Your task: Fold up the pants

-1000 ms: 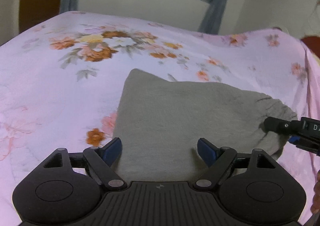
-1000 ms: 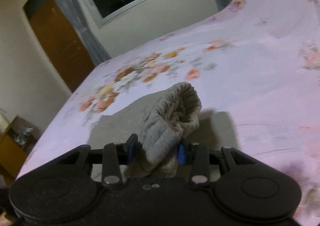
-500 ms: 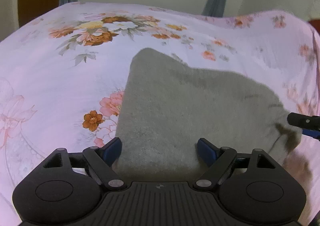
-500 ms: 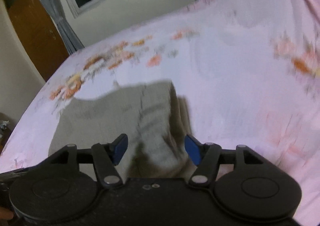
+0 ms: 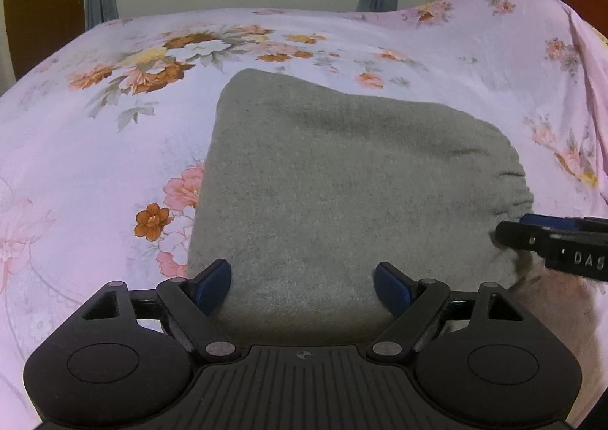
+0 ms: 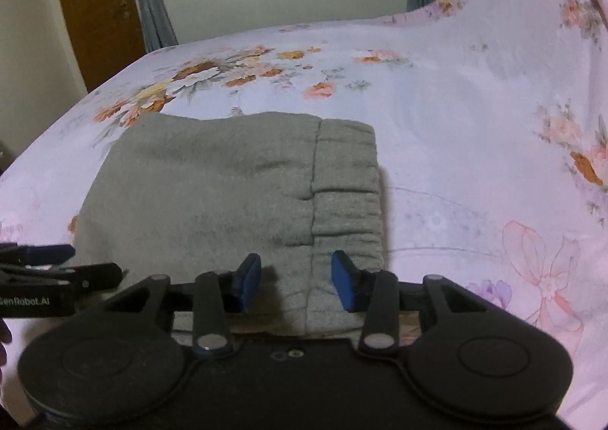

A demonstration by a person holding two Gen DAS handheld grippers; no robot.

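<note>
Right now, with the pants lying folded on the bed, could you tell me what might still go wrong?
The right gripper is closing with the ribbed waistband between its pads; lifting away could drag the folded pants open again. The open left gripper hovers low over the near edge and could snag it. The soft floral bedsheet may let the stack shift.

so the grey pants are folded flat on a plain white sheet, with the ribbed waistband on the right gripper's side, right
Not quite. The sheet is not plain white: it is pink with a printed flower pattern, as the right wrist view shows. The rest holds: the grey pants lie folded flat on it, and the ribbed waistband is on the right gripper side.
</note>
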